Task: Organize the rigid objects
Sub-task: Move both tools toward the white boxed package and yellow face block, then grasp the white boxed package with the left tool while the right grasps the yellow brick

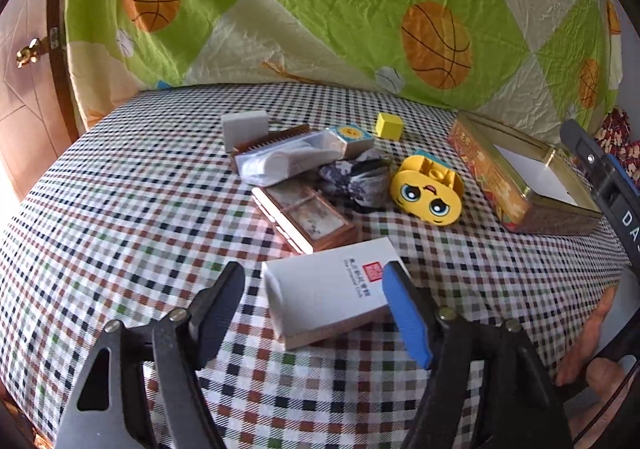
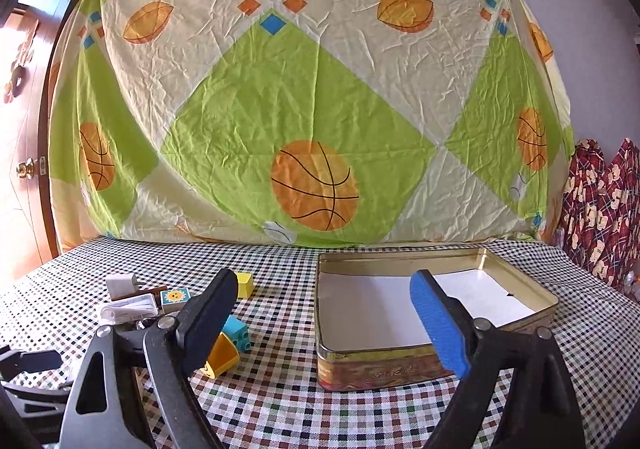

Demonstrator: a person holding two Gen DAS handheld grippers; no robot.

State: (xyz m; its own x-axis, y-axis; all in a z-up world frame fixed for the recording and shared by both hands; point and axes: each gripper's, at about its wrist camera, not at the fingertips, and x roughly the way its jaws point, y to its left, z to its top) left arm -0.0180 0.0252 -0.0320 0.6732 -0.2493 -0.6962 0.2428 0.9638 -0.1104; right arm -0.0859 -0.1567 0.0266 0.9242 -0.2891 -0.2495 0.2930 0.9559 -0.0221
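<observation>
The left gripper (image 1: 316,305), jaws wide, straddles a white box (image 1: 326,287) lying flat on the checked tabletop (image 1: 120,209), apparently lined up for a pickup. The right gripper (image 2: 328,313), jaws wide and empty, hovers before the open tin (image 2: 400,365), the likely destination for the nearby clutter.

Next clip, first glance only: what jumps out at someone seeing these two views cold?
The loud green and cream basketball sheet hung behind the checked table grabs the eye first. Next comes the yellow cartoon-face block at the right edge of the clutter pile, left of the open gold tin, which holds only a white liner. Nearest, the open left gripper straddles a white box.
</observation>
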